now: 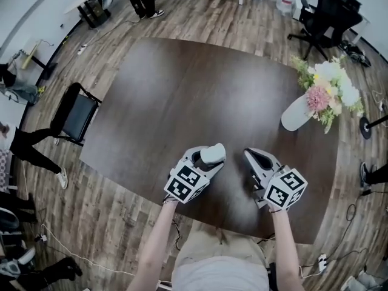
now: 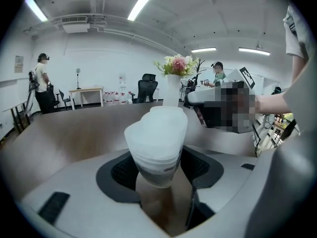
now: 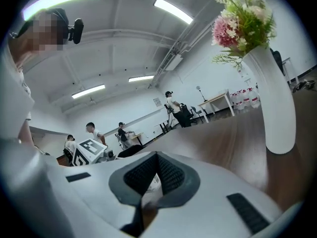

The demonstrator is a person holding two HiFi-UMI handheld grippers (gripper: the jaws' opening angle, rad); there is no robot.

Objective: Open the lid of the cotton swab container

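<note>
The cotton swab container (image 1: 213, 153) is a small whitish translucent tub with its lid on top. It sits between the jaws of my left gripper (image 1: 211, 157), whose pads press on its sides just above the dark table (image 1: 182, 90). In the left gripper view the container (image 2: 156, 143) fills the gap of the left gripper (image 2: 157, 168) and leans slightly left. My right gripper (image 1: 250, 156) is to the container's right, a short way off, jaws shut with nothing held. In the right gripper view the right gripper (image 3: 154, 175) is closed to a thin slit.
A white vase of flowers (image 1: 300, 113) stands at the table's right edge, tall in the right gripper view (image 3: 270, 98). A black chair (image 1: 76, 114) stands left of the table, an office chair (image 1: 324, 17) at the far right. People stand around the room's edges.
</note>
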